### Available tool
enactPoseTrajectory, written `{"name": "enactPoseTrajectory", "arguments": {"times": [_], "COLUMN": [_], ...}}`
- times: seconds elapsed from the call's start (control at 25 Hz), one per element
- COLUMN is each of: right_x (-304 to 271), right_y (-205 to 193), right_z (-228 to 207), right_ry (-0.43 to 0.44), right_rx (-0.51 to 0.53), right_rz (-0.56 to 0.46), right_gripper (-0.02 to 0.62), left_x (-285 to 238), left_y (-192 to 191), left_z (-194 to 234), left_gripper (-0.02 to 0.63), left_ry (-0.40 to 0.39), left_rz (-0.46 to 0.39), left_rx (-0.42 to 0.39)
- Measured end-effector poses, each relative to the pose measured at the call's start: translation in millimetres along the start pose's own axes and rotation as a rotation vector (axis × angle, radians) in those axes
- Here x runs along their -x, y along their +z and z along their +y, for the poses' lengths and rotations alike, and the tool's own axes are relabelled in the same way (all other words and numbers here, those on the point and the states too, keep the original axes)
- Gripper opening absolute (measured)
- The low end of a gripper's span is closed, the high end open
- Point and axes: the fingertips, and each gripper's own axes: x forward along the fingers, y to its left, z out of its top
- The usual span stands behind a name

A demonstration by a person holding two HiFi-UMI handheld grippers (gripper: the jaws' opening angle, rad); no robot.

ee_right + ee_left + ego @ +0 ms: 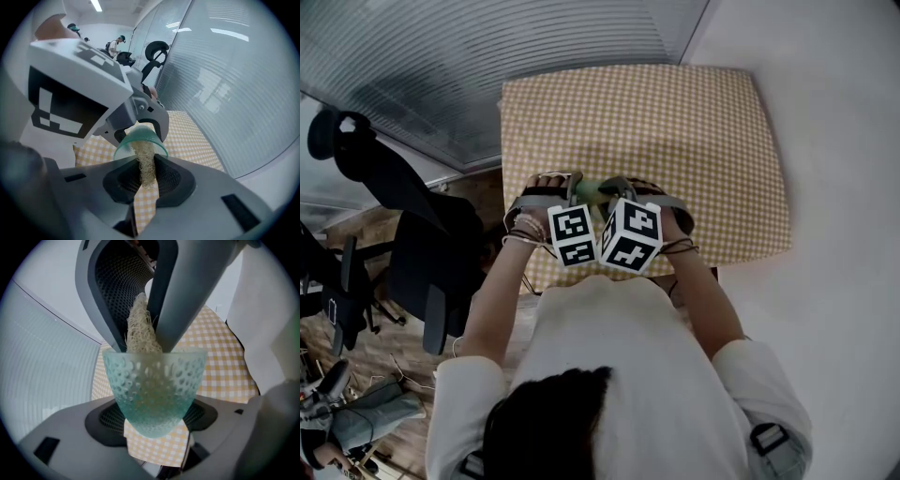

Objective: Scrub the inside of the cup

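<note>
Right claw (pixel 146 183) pinched almost closed on the loofah (pixel 144 157), whose free end sits inside the cup (pixel 154 380). Left claw (pixel 153 423) spread wide, clamping the cup above the desk (pixel 703 141), mouth facing the right claw, axis in line with the loofah

Even, soft daylight, faint shadows, strong fisheye bending with dark vignetted corners, nearest housings blurred.

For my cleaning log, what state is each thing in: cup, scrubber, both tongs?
left tongs: shut on the cup.
right tongs: shut on the loofah scrubber.
cup: held, mouth open, loofah scrubber inside.
loofah scrubber: pinched at one end, tip in cup.
</note>
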Motion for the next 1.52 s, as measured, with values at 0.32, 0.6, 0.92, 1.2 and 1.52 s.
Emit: {"name": "enactPoseTrajectory", "arguments": {"times": [0.32,0.6,0.92,1.2,1.52], "right_x": [-2.9,1.6,4.3,10.9,21.3], "right_y": [3.0,3.9,5.9,1.7,-7.0], "right_z": [1.8,3.6,1.5,-6.0,-13.3], "right_ry": [0.122,0.197,0.230,0.282,0.297], "right_rx": [-0.280,-0.407,-0.502,-0.608,-0.674], "right_rz": [-0.050,-0.075,-0.111,-0.147,-0.161], "right_gripper": [0.058,0.058,0.058,0.058,0.058], "left_x": [6.4,9.4,14.9,27.4,38.3], "left_y": [5.3,6.9,7.1,13.2,21.7], "left_z": [10.6,11.8,14.1,20.2,25.4], "left_gripper": [0.342,0.342,0.342,0.341,0.341], "left_ry": [0.067,0.102,0.142,0.209,0.260], "left_rz": [-0.027,-0.031,-0.050,-0.136,-0.174], "left_rx": [-0.023,-0.053,-0.077,-0.105,-0.179]}}
